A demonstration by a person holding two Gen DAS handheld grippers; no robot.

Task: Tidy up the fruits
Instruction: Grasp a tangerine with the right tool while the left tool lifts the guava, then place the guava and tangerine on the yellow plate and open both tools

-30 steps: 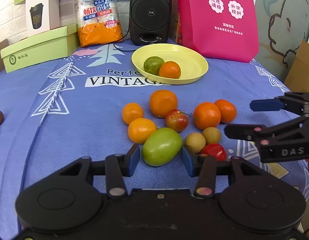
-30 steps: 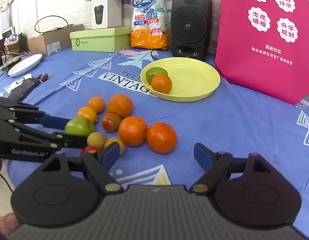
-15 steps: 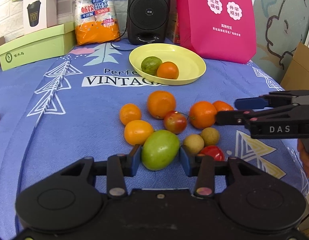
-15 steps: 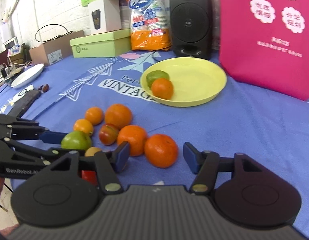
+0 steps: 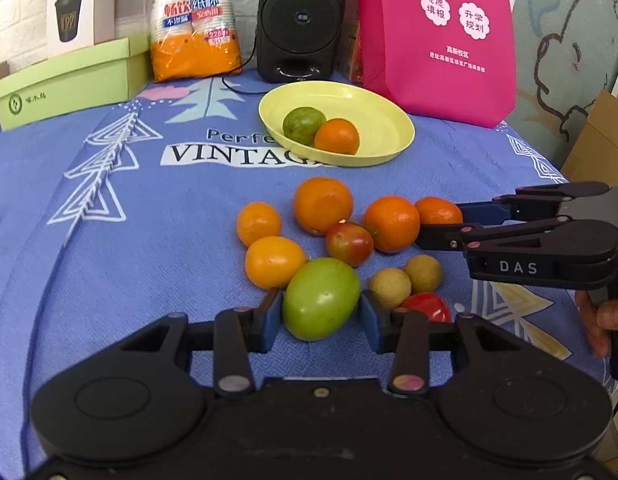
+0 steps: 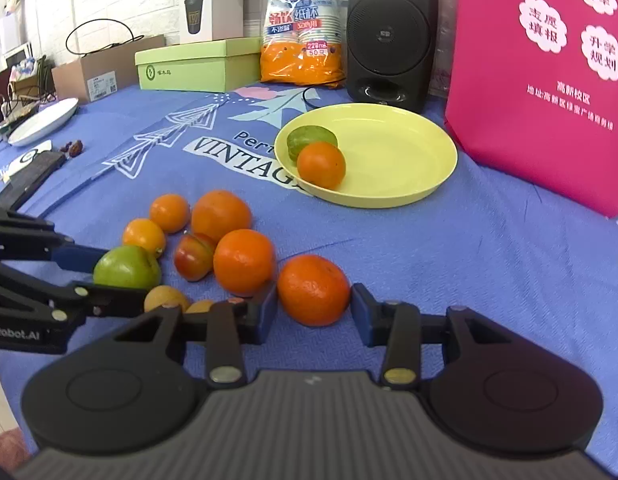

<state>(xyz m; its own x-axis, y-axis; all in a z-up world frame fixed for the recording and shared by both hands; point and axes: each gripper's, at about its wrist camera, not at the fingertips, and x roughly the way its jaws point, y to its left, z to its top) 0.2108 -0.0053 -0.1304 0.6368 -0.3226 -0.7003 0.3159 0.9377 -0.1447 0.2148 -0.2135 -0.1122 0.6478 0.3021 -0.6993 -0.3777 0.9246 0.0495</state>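
- Blue printed tablecloth [image 5: 109, 240] covers the table; along the back stand a green box [image 5: 69, 80], a pack of paper cups [image 5: 193, 20], a black speaker [image 5: 301, 20] and a pink bag [image 5: 437, 32].
- Yellow plate [image 5: 381, 120] sits in front of the speaker, holding a small green fruit [image 5: 303, 125] and an orange [image 5: 336, 136], the two touching.
- Loose fruit is clustered on the cloth nearer the cameras: oranges, a red-green tomato [image 5: 349, 243], two small tan round fruits [image 5: 405, 282] and a red one [image 5: 427, 306] partly hidden.
- Left gripper [image 5: 320, 314]: blue pads on both sides of the large green fruit [image 5: 321, 298], touching it or very nearly; fruit looks to be resting on the cloth. Firm grip not confirmable.
- Right gripper [image 6: 313, 312]: jaws straddle the rightmost orange [image 6: 313, 290]; left pad about touching, small gap visible at the right pad. Not clamped yet.
- Both fruits sit in the cluster, well apart from the plate.
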